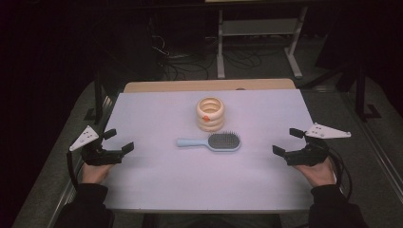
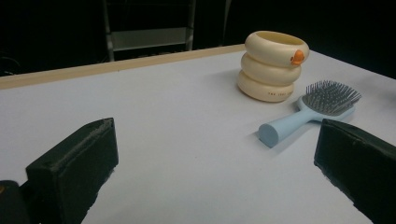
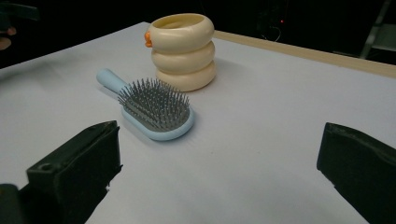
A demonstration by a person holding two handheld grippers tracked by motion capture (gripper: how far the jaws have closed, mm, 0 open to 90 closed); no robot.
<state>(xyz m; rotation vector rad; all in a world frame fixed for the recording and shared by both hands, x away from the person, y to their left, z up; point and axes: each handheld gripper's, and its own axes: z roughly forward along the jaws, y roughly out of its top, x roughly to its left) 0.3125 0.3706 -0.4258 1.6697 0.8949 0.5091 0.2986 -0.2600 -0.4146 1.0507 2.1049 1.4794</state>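
Observation:
A light blue hairbrush (image 1: 211,141) lies bristles up in the middle of the white table top (image 1: 157,180), handle pointing left. Just behind it stands a cream ringed cup (image 1: 210,114) with a small orange duck mark. My left gripper (image 1: 118,140) rests at the table's left edge, jaws wide apart and empty. At the right edge my right gripper (image 1: 287,141) is also open with nothing between its jaws. In the left gripper view the hairbrush (image 2: 312,110) and cup (image 2: 273,66) sit to the upper right. In the right gripper view, brush (image 3: 152,108) and cup (image 3: 183,50) lie ahead left.
A wooden strip (image 1: 209,85) runs along the table's far edge. Beyond it, a white frame (image 1: 259,33) and loose cables (image 1: 180,59) lie on the dark floor. Bare white surface surrounds the brush and cup on all sides.

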